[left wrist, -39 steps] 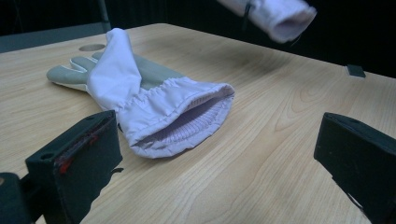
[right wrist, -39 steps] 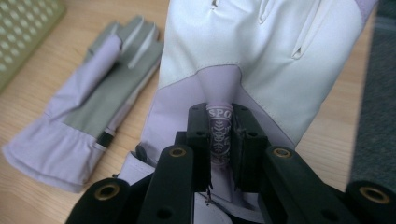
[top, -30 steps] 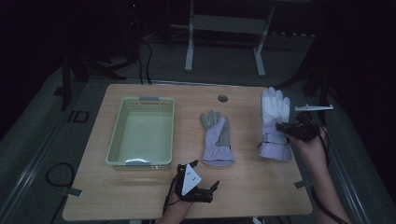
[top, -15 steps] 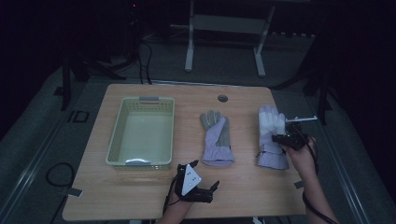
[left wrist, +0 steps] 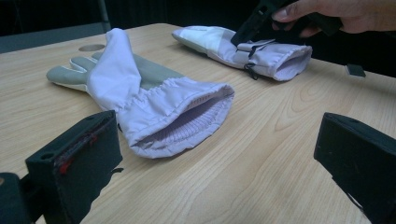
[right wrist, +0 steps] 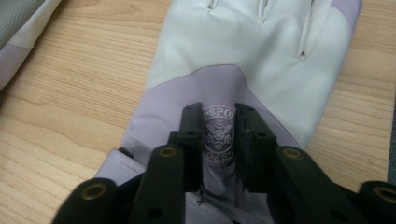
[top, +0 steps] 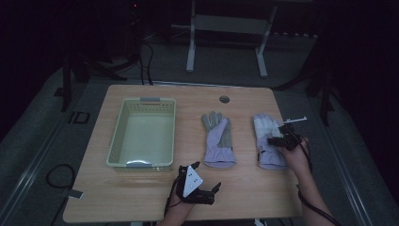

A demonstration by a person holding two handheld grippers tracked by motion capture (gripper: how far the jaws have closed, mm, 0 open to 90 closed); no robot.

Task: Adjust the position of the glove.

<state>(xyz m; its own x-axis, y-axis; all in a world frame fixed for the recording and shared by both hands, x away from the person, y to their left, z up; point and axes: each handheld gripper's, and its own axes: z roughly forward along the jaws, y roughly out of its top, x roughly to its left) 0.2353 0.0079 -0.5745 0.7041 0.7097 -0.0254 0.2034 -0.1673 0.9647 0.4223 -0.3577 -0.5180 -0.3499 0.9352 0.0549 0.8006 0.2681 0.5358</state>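
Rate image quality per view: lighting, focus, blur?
High view: dim, dark surroundings, table evenly lit, slightly soft. Left gripper view: brighter, near glove sharp, its own jaws blurred. Right gripper view: well lit, glove and snowflake logo crisp, no glare.

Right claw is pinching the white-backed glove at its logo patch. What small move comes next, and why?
Probably lift it slightly. The right claw is closed on fabric at the wrist of the white-backed glove, which lies flat on the table. A short raise would test the grip before carrying it, perhaps toward the basket.
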